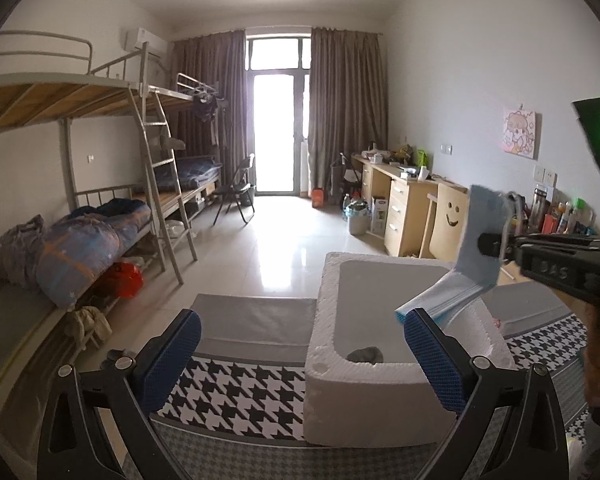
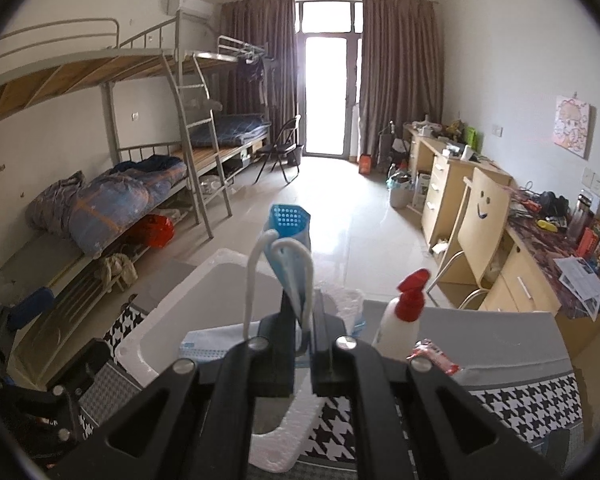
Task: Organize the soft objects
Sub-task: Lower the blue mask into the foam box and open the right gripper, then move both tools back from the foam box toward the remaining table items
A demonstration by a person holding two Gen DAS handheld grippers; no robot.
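In the left wrist view, the left gripper (image 1: 300, 360) stands released with nothing between its blue pads, over the houndstooth-covered bench (image 1: 236, 392). A white foam box (image 1: 364, 384) sits on it with a small grey object (image 1: 366, 355) inside. The right gripper (image 1: 494, 245) holds a blue face mask (image 1: 472, 256) above the box.

In the right wrist view, the right gripper (image 2: 302, 344) is clenched on the mask (image 2: 290, 248), its white ear loops (image 2: 256, 276) hanging over the box (image 2: 204, 304). A red-capped spray bottle (image 2: 402, 316) stands just beside.
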